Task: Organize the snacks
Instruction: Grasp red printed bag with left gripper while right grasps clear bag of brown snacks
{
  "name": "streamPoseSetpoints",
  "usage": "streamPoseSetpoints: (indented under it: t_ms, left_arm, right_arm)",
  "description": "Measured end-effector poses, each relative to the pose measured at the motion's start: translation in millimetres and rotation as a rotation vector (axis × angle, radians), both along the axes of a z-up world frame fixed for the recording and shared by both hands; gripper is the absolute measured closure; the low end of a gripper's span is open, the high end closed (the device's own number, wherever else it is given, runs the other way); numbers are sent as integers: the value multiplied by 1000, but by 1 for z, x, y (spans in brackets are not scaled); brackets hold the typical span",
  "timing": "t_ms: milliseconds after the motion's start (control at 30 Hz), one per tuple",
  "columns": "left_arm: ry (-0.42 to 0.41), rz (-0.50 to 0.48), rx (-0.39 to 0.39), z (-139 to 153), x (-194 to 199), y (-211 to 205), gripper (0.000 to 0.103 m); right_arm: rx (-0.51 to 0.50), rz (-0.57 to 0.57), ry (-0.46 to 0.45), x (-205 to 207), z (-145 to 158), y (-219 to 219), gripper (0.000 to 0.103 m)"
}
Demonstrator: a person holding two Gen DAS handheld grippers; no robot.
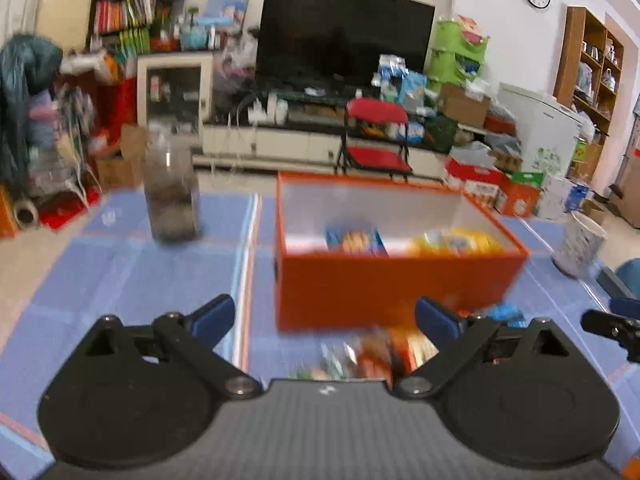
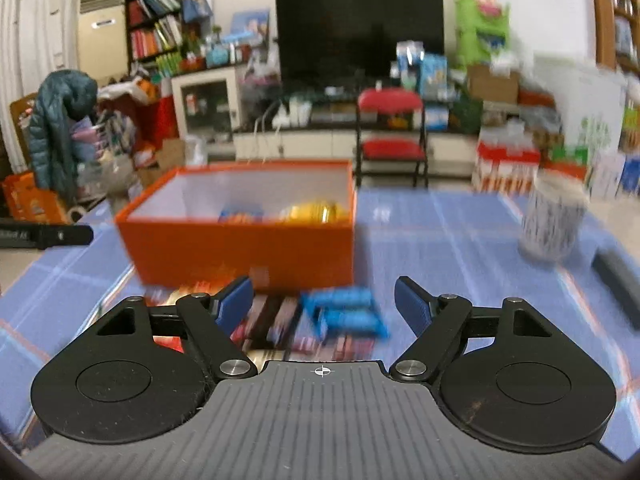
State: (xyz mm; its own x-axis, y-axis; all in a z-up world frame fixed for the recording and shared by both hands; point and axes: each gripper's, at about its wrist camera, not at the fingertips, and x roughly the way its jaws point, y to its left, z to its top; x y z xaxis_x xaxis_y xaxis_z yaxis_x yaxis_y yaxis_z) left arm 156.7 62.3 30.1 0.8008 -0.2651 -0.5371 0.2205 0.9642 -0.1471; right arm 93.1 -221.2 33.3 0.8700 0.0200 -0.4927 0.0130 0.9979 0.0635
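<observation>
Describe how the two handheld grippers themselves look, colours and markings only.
Both the left gripper and right gripper match: matte black linkage arms on round black discs, silver pivot pins, blue-padded fingers, and a ribbed grey centre plate bearing a small white crosshair. No cables or sleeves show.

Open rectangular cardboard box (image 1: 384,284): orange outside, white inside. Flat snack packet in box (image 1: 356,241): blue w/ orange. Puffy snack bag beside it (image 1: 456,242): yellow. Checked tablecloth (image 1: 132,276): blue, pale & orange-red lines. Paper cup (image 2: 550,216): white, dark speckle pattern. Flat blue packet on cloth (image 2: 344,312).

Each gripper (image 1: 324,320) (image 2: 324,306): black round-lobed links, silver screws, seemingly blue fingertip pads.
</observation>
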Motion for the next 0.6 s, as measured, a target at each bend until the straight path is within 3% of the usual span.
streamPoseSetpoints:
  t_ms: [67, 233, 467, 600]
  left_arm:
    - [40, -9, -12, -12, -9, -4, 7]
    - [33, -12, -52, -20, -20, -30, 7]
    - [37, -32, 22, -29, -14, -43, 7]
    - [56, -27, 11, -32, -7, -38, 7]
  right_arm:
    - [-6, -19, -3, -9, -9, -3, 29]
    - [-23, -38, -20, -7, -30, -4, 29]
    - [2, -37, 106, 18, -64, 7, 34]
    - [42, -32, 187, 34, -79, 8, 40]
